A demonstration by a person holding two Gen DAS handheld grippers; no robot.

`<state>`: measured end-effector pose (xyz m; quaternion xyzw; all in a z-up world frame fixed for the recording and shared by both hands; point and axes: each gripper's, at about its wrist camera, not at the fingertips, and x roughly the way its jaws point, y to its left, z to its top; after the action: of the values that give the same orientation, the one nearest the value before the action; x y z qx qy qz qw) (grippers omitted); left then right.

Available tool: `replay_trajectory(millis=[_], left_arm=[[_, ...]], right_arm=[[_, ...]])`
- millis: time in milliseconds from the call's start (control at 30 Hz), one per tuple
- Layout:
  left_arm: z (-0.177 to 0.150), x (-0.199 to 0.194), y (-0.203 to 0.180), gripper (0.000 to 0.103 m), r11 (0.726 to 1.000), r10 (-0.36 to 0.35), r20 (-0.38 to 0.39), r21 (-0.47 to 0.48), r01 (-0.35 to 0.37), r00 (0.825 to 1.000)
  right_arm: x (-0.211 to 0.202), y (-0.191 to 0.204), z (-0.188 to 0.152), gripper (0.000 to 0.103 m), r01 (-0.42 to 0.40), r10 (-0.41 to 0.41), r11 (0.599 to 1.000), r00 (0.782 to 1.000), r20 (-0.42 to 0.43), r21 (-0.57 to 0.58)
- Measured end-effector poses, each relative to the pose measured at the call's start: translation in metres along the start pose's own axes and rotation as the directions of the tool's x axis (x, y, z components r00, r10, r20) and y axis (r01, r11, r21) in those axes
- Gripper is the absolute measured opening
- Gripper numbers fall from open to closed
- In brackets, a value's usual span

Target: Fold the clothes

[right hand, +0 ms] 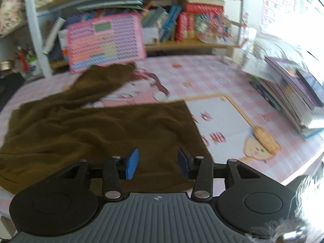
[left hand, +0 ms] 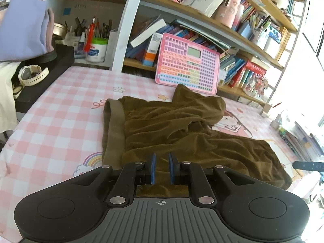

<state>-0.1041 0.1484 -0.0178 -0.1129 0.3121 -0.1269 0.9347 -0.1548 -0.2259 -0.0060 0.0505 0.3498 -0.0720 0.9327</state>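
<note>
the left wrist view looks forward and down along its own left gripper (left hand: 161,169) from close above the near edge of the olive-brown garment (left hand: 182,125), facing across the pink checked tablecloth (left hand: 60,121) toward the bookshelves (left hand: 222,30). the right wrist view, blurred, sits just behind the right gripper (right hand: 158,166) at much the same low, near height and faces the same shelf wall from further to the right, taking in a stack of books (right hand: 293,93) at the table's right side. both views share the garment (right hand: 91,125), the tablecloth (right hand: 212,77) and the pink keyboard toy (left hand: 187,64) (right hand: 105,42) leaning against the shelves (right hand: 182,20).
</note>
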Motion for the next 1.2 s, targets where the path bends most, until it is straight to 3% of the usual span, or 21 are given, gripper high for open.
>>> replay_trajectory(millis=[400,700,933,1067,1200], left_arm=[[0.005,0.007,0.005,0.015,0.999,0.038,0.019,-0.039,-0.037,0.999],[0.015,0.034,-0.01,0.015,0.989,0.128,0.011,-0.074,-0.127,0.992],[0.018,0.057,-0.044,0.015,0.952,0.267,-0.024,-0.151,-0.267,0.963],[0.016,0.067,-0.069,0.015,0.919,0.34,-0.056,-0.192,-0.344,0.939],[0.011,0.073,-0.094,0.015,0.889,0.398,-0.102,-0.201,-0.411,0.912]], right_arm=[[-0.001,0.023,0.032,0.045,-0.145,0.148,0.987,0.988,0.043,-0.066],[0.049,0.009,0.083,0.047,-0.254,0.264,0.934,0.964,0.008,-0.251],[0.123,-0.014,0.135,0.048,-0.377,0.373,0.855,0.924,-0.082,-0.357],[0.174,-0.02,0.158,0.054,-0.446,0.426,0.768,0.892,-0.155,-0.46],[0.227,-0.017,0.18,0.058,-0.475,0.448,0.648,0.87,-0.206,-0.595]])
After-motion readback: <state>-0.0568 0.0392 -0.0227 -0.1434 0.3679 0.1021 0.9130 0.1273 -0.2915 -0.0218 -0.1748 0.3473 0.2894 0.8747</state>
